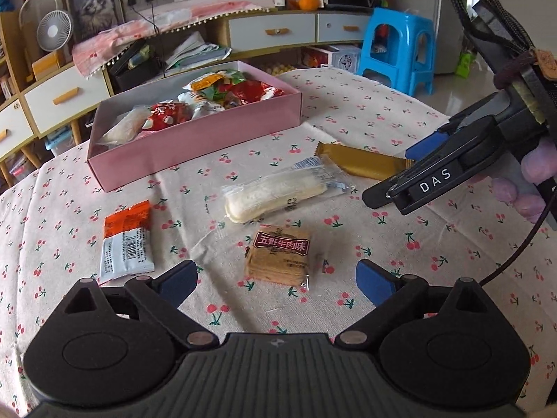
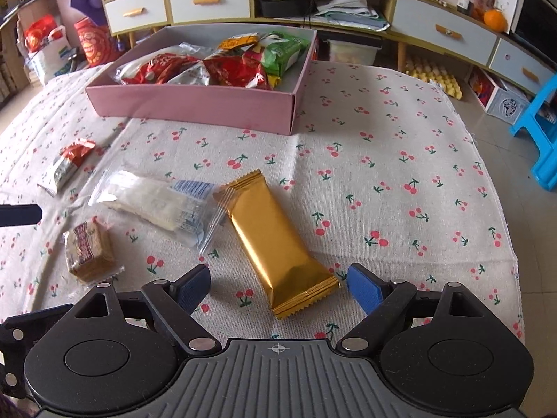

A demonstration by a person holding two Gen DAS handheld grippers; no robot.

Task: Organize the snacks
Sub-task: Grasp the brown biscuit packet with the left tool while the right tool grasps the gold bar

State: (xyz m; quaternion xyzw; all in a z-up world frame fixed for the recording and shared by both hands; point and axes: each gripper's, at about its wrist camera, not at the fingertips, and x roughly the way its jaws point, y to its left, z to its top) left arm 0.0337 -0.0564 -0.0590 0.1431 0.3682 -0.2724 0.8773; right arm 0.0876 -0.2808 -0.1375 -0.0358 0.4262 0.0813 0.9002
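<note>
A pink box (image 1: 195, 146) (image 2: 195, 104) holds several snack packets. On the cherry-print cloth lie a gold bar packet (image 2: 278, 244) (image 1: 362, 162), a clear packet with a white bar (image 1: 278, 191) (image 2: 156, 202), a brown cracker pack (image 1: 278, 254) (image 2: 88, 247) and an orange-and-white packet (image 1: 127, 240) (image 2: 68, 163). My left gripper (image 1: 275, 282) is open, its fingers either side of the cracker pack's near end. My right gripper (image 2: 278, 289) is open around the gold packet's near end; it also shows in the left wrist view (image 1: 390, 174).
The table's right edge (image 2: 501, 230) drops to a tiled floor with a blue plastic stool (image 1: 400, 45) (image 2: 543, 132). Cabinets with drawers (image 1: 271, 31) stand behind the table.
</note>
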